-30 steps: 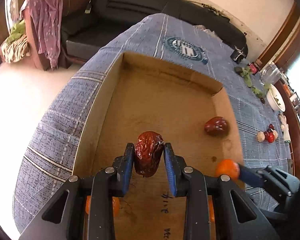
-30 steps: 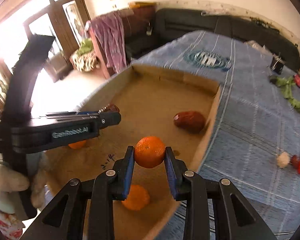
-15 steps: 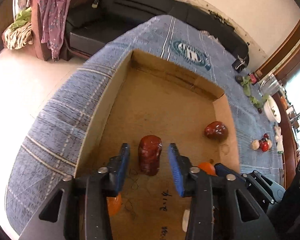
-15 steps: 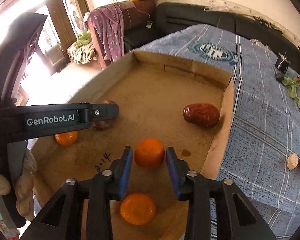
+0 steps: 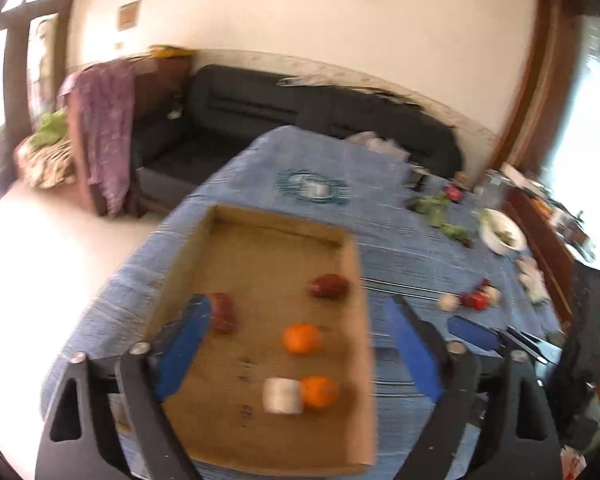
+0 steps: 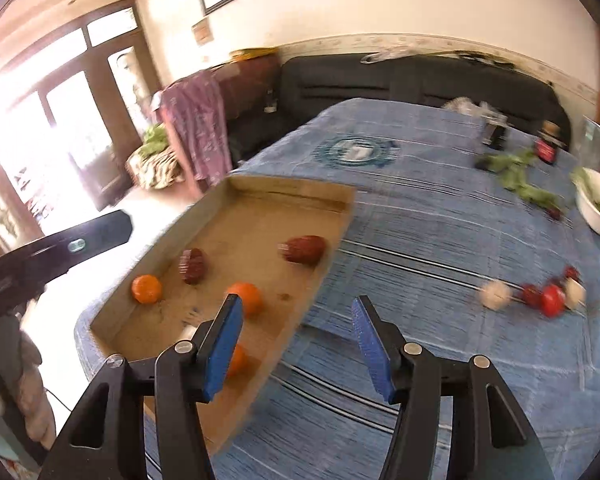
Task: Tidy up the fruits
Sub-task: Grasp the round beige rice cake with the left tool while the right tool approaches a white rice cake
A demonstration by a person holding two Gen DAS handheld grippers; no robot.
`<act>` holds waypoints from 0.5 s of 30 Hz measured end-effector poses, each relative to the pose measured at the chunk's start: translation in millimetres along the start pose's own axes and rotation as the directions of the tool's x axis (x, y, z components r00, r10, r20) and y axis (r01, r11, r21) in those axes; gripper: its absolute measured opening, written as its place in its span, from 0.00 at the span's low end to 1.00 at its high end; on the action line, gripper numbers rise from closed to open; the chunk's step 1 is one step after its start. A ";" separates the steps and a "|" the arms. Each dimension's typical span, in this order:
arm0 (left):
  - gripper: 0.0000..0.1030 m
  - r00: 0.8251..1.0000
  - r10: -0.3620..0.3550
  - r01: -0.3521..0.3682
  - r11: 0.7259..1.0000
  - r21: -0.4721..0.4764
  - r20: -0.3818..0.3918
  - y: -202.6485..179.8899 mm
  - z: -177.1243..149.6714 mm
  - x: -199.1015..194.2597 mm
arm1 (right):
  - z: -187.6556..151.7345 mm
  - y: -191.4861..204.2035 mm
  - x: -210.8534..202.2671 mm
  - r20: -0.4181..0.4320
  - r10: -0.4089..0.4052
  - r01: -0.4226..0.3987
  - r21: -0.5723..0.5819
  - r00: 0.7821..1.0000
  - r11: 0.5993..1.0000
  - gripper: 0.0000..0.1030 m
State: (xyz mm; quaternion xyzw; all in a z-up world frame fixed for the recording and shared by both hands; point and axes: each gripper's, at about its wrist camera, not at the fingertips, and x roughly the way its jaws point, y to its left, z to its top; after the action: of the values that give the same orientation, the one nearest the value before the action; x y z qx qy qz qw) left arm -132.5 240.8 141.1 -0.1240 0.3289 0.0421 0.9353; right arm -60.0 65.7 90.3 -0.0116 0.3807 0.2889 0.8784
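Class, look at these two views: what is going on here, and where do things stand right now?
A person with a gripper in each hand is sorting fruit into a cardboard tray on a blue-clothed table. Both the left gripper and the right gripper are empty, their jaws opening. Three oranges, one at, and two red dates, one at, lie in the tray. A few small red and pale fruits lie outside on the cloth.

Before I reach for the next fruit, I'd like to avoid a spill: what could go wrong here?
The oranges lie loose in the cardboard tray, so a knock from the opening right gripper, nothing between its jaws, could roll them. The small fruits left on the tablecloth lie clustered, so grabbing one may scatter the others.
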 end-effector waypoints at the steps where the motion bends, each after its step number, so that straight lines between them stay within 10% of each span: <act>1: 0.88 0.999 -0.035 0.036 0.999 0.017 -0.003 -11.5 -1.4 -0.8 | -4.5 -13.6 -8.7 0.005 -0.025 0.024 0.016 1.000 1.000 0.60; 15: 0.88 0.985 -0.163 0.170 0.977 0.129 -0.063 -116.7 -2.0 40.6 | -39.9 -215.5 -90.1 0.004 -0.278 0.258 0.363 0.961 0.895 0.61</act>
State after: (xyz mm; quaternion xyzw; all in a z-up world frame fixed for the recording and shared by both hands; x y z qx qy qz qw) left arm -83.3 127.4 138.0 -0.0892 0.3437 -0.0618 0.9328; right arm -24.1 -168.3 79.9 0.1050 0.3971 0.0909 0.9072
